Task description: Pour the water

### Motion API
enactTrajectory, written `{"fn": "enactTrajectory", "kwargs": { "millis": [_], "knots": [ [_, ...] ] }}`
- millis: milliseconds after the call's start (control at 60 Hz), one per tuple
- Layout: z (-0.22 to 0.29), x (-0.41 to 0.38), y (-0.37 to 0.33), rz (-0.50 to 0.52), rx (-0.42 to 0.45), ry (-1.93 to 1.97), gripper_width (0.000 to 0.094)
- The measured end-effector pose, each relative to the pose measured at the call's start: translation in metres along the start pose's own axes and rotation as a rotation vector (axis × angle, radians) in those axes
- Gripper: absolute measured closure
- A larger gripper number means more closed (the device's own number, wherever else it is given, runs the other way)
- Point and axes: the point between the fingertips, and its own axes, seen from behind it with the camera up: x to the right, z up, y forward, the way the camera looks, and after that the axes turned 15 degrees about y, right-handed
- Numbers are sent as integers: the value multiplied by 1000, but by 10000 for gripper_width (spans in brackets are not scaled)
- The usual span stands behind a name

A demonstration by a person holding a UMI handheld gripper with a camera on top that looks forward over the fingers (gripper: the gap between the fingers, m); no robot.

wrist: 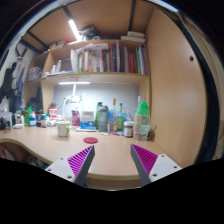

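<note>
My gripper is open and empty, its two magenta-padded fingers spread wide over the near edge of a light wooden desk. Far beyond the fingers, at the back of the desk, stand a white cup, a clear bottle with a green cap and several other bottles. A small red lid or coaster lies on the desk ahead of the fingers. Nothing is between the fingers.
A shelf of books hangs above the desk under a lamp strip. A wooden side panel walls the right side. More small containers crowd the desk's left end.
</note>
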Motion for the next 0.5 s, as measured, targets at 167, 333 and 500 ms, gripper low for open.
{"fn": "enactTrajectory", "kwargs": {
  "millis": [167, 333, 500],
  "knots": [
    [8, 62, 67, -91, 9, 1, 140],
    [9, 101, 113, -154, 13, 2, 141],
    [11, 123, 153, -184, 29, -3, 165]
  ]
}}
